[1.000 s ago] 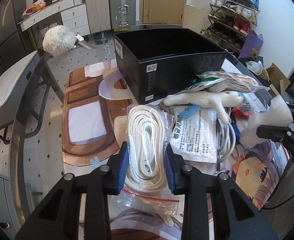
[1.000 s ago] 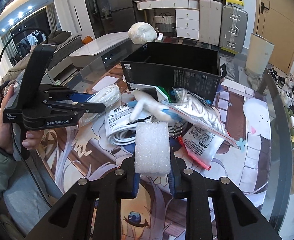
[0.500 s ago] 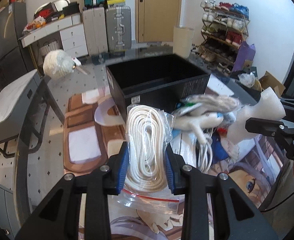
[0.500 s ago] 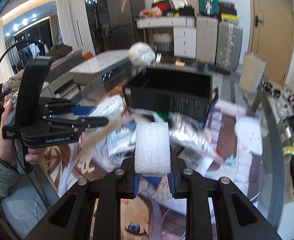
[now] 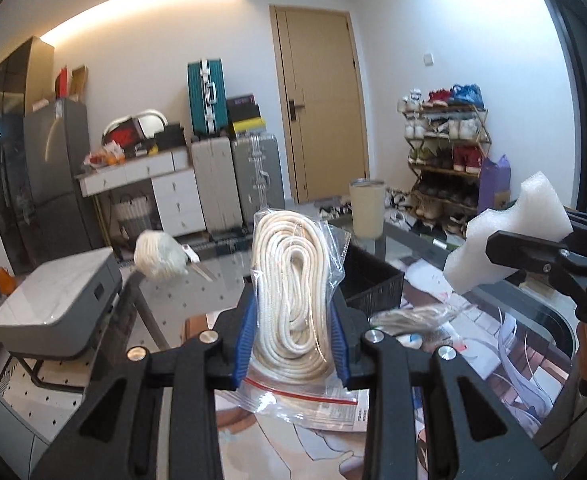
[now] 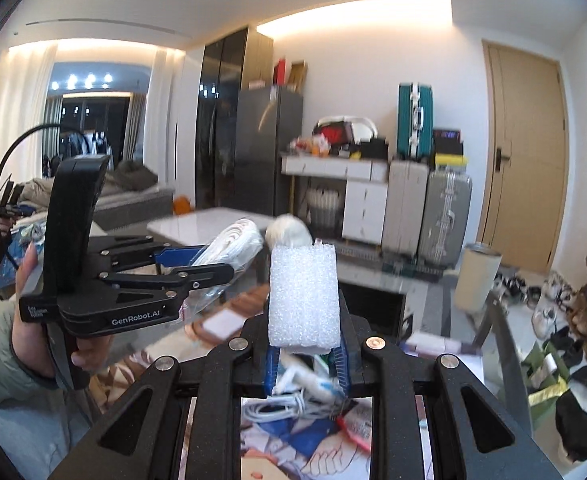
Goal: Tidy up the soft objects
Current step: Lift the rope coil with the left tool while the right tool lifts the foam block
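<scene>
My left gripper (image 5: 292, 316) is shut on a clear zip bag of coiled white rope (image 5: 293, 280) and holds it upright, lifted well above the table. It also shows in the right wrist view (image 6: 229, 246). My right gripper (image 6: 304, 344) is shut on a white foam block (image 6: 304, 296), also lifted; the block shows in the left wrist view (image 5: 505, 236) at the right. The black open box (image 5: 373, 280) sits on the table behind the rope bag. Loose soft items, a bagged bundle (image 5: 413, 314) and white cables (image 6: 281, 404), lie on the table below.
A glass table with a printed mat (image 5: 513, 344) carries the pile. A white wrapped ball (image 5: 159, 256) lies at the table's far end. A beige bin (image 5: 367, 212), suitcases (image 5: 253, 176) and a shoe rack (image 5: 445, 152) stand behind. A grey side table (image 5: 53, 300) is at the left.
Both grippers have lifted and tilted upward with their loads; the views swung from the tabletop toward the room. The box and the pile dropped low in both views.
</scene>
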